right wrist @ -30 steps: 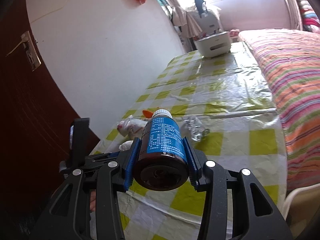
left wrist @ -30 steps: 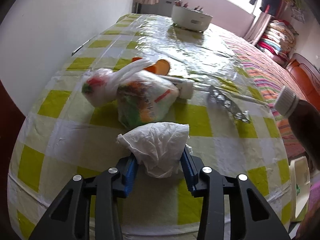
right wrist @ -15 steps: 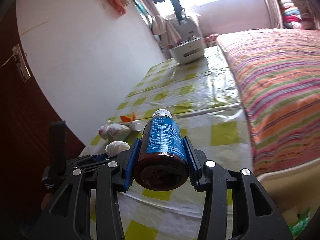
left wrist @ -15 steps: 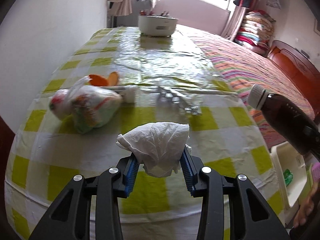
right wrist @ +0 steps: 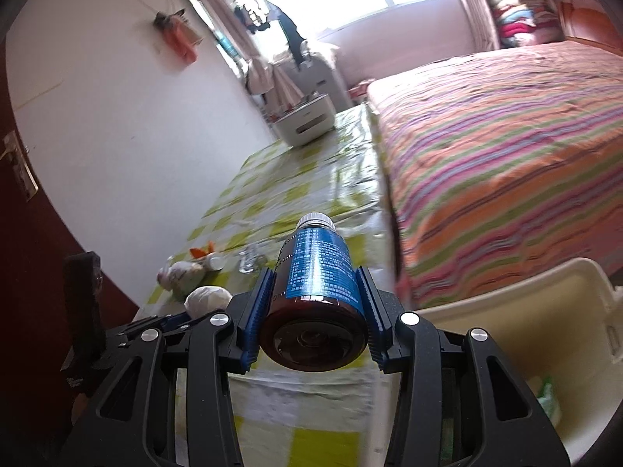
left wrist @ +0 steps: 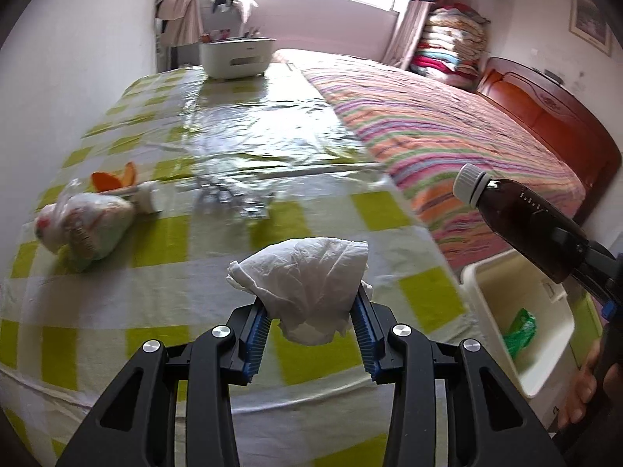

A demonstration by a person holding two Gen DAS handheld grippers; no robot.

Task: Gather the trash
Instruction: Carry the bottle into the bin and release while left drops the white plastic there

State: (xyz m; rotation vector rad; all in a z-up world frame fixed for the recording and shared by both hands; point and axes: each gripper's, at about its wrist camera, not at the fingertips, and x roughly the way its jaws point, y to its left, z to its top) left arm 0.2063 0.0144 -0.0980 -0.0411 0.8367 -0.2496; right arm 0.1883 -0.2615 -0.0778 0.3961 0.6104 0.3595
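Observation:
My left gripper [left wrist: 309, 311] is shut on a crumpled white tissue [left wrist: 307, 276], held above the near edge of the checked table [left wrist: 194, 233]. My right gripper [right wrist: 317, 307] is shut on a brown bottle [right wrist: 317, 268] with a blue label and white cap; the bottle also shows at the right of the left wrist view [left wrist: 521, 222]. A cream trash bin [left wrist: 518, 311] stands low at the right beside the table, with a green wrapper [left wrist: 520, 329] inside; the bin also shows in the right wrist view [right wrist: 506, 311]. The bottle hovers above the bin.
On the table lie a knotted plastic bag of trash [left wrist: 83, 225], orange peel [left wrist: 113, 179], a small white bottle [left wrist: 146, 198] and crumpled clear plastic [left wrist: 233, 198]. A white cooker [left wrist: 235, 56] stands at the far end. A striped bed [left wrist: 447, 136] runs along the right.
Both grippers have swung to the right with their loads. The bag of trash has slid to the left of view and the trash bin has come into view at the right.

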